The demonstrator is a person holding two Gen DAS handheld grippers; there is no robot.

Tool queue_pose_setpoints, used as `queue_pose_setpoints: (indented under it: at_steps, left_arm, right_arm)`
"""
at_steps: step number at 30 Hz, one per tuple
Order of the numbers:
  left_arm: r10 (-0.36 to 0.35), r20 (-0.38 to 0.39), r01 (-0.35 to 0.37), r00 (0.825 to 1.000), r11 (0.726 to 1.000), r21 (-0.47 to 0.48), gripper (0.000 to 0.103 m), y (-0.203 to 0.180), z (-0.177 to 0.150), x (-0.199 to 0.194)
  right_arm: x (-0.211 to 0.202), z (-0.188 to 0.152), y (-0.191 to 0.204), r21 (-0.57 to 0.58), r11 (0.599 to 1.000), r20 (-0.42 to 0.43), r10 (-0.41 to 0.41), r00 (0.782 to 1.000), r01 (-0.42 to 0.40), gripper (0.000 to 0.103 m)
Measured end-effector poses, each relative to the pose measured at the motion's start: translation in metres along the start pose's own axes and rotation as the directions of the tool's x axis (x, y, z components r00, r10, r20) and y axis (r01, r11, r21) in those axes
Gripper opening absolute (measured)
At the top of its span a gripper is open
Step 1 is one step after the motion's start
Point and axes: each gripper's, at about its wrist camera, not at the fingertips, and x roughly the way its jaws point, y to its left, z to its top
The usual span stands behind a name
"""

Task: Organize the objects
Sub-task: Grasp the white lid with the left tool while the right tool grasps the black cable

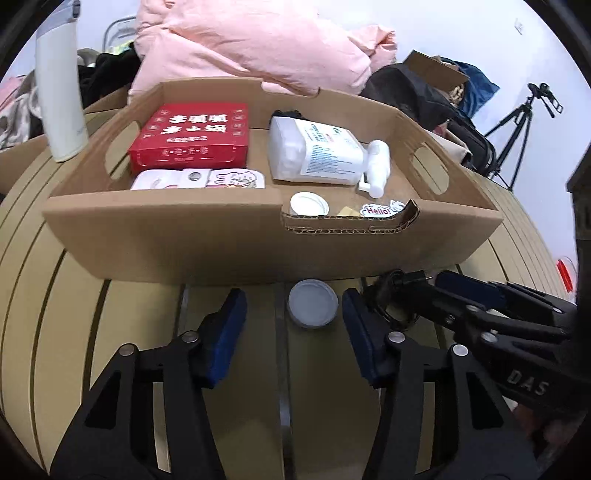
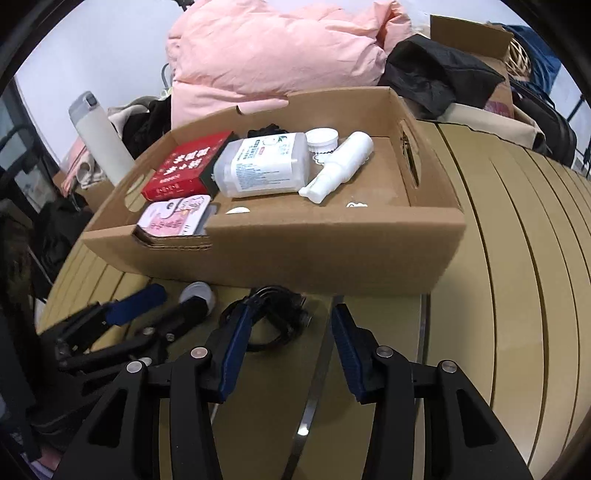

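Observation:
A cardboard tray (image 1: 166, 243) (image 2: 295, 254) on the tan slatted table holds a red box (image 1: 192, 136) (image 2: 184, 166), a white pump bottle lying flat (image 1: 317, 155) (image 2: 266, 166), a pink-and-white case (image 1: 199, 179) (image 2: 173, 221) and a small white jar (image 1: 308, 204). A white lid (image 1: 313, 303) (image 2: 197, 293) lies on the table in front of the tray, between my left gripper's (image 1: 293, 306) open fingers. My right gripper (image 2: 291, 321) is open around a coiled black cable (image 2: 277, 314), not touching it; this gripper also shows in the left wrist view (image 1: 417, 295).
A white thermos (image 1: 61, 96) (image 2: 101, 136) stands left of the tray. A pink duvet (image 1: 251, 40) (image 2: 280, 48), black clothes and a cardboard box (image 2: 476, 33) lie behind. A tripod (image 1: 517, 125) stands at far right.

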Motion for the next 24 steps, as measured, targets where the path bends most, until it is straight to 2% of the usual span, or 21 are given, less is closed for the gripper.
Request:
queue_pose_setpoints:
  at_steps: [2,4,8,10,13,19,24]
  left_arm:
    - [-0.021,-0.003,0.021,1.0,1.0,0.009,0.046,-0.001,0.001,0.001]
    - [-0.049,-0.008,0.049,0.999,0.999,0.022,0.04,-0.004,0.0,0.001]
    - [-0.008,-0.006,0.009,1.0,0.997,0.079,0.026,-0.016,0.001,0.005]
    - [-0.023,-0.019,0.024,1.0,0.995,0.093,0.025,-0.019,0.0,0.005]
    - [-0.004,-0.036,0.008,0.999,0.993,0.121,0.025,-0.024,-0.004,-0.002]
    - [-0.033,-0.006,0.033,0.999,0.997,0.065,0.025,-0.018,-0.001,-0.057]
    - [-0.037,0.058,0.035,0.998,0.999,0.036,0.025,-0.016,0.003,-0.122]
  right_arm:
    - [0.004,0.0,-0.003,0.006,1.0,-0.006,0.014,1.0,-0.014,0.046]
    - [0.008,-0.002,-0.004,0.005,1.0,-0.016,0.013,1.0,-0.013,0.038]
    - [0.007,-0.003,0.0,-0.018,1.0,-0.001,0.006,1.0,-0.006,0.027]
    - [0.006,-0.004,0.002,-0.029,1.0,0.0,-0.004,1.0,0.004,0.025]
    - [0.0,-0.007,0.003,-0.032,0.999,-0.001,-0.007,1.0,0.007,0.019]
    - [-0.033,-0.019,-0.003,-0.008,1.0,-0.004,0.003,1.0,-0.003,0.016]
    - [-0.088,-0.036,-0.004,-0.015,1.0,0.026,-0.006,1.0,0.006,0.016]
